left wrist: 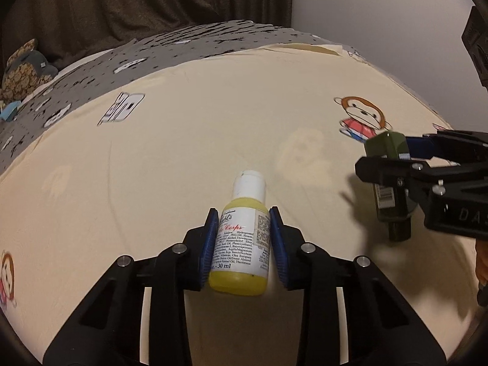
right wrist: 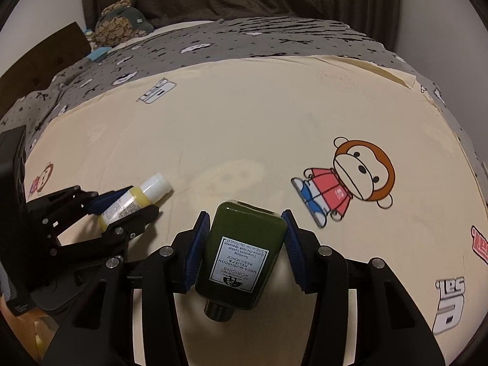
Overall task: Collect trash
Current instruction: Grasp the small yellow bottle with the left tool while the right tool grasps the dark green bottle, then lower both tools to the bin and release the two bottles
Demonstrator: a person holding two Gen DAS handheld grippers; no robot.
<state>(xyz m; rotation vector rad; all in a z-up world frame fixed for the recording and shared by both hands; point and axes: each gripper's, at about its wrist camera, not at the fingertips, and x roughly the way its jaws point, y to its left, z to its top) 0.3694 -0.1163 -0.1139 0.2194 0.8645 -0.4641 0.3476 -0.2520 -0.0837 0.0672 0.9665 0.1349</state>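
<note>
A small yellow bottle (left wrist: 238, 244) with a white cap lies on the cream bed sheet (left wrist: 170, 158), cap pointing away. My left gripper (left wrist: 242, 213) is shut on it, its blue pads pressing both sides of the label. From the right wrist view the same yellow bottle (right wrist: 134, 201) shows in the left gripper (right wrist: 137, 202) at the left. A dark green bottle (right wrist: 241, 256) with a white label, cap toward the camera, sits between the blue pads of my right gripper (right wrist: 245, 216), which is shut on it. In the left wrist view this green bottle (left wrist: 387, 152) hangs above the sheet.
The cream sheet carries printed monkey figures (right wrist: 350, 180) and logos. A grey patterned blanket (right wrist: 274, 39) covers the far part of the bed. A plush toy (right wrist: 119, 27) lies at the far left, before a dark curtain (left wrist: 137, 0). A white wall (left wrist: 381, 6) rises at the right.
</note>
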